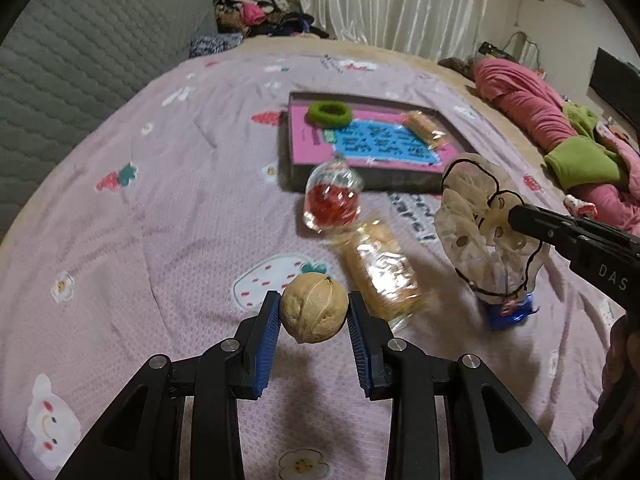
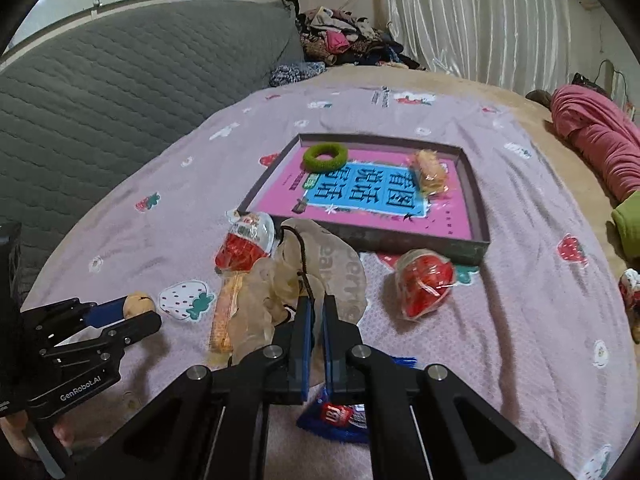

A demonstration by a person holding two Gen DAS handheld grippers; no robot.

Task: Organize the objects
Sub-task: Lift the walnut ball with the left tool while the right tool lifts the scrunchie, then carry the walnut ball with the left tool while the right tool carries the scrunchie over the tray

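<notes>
In tray (image 2: 476, 196): green ring (image 2: 325, 157), wrapped snack (image 2: 430, 172). Left gripper (image 1: 314, 312) jaws clamp walnut (image 1: 314, 308); right gripper (image 2: 316, 316) jaws pinched on sheer pouch (image 2: 320, 276). Remaining on bed (image 2: 520, 320): three packets.

Pink-sheeted bed (image 1: 160, 184), grey headboard (image 1: 80, 60), white curtains (image 1: 400, 0).

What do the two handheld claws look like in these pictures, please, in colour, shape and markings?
Both are matte black linkage frames with silver round pivot pins and flat fingers faced with ribbed blue pads. The left claw carries white "GenRobot.AI" lettering on its side body, seen from the right wrist view. The right claw shows white letters "DAS" on its side in the left wrist view. No cables are visible.
</notes>
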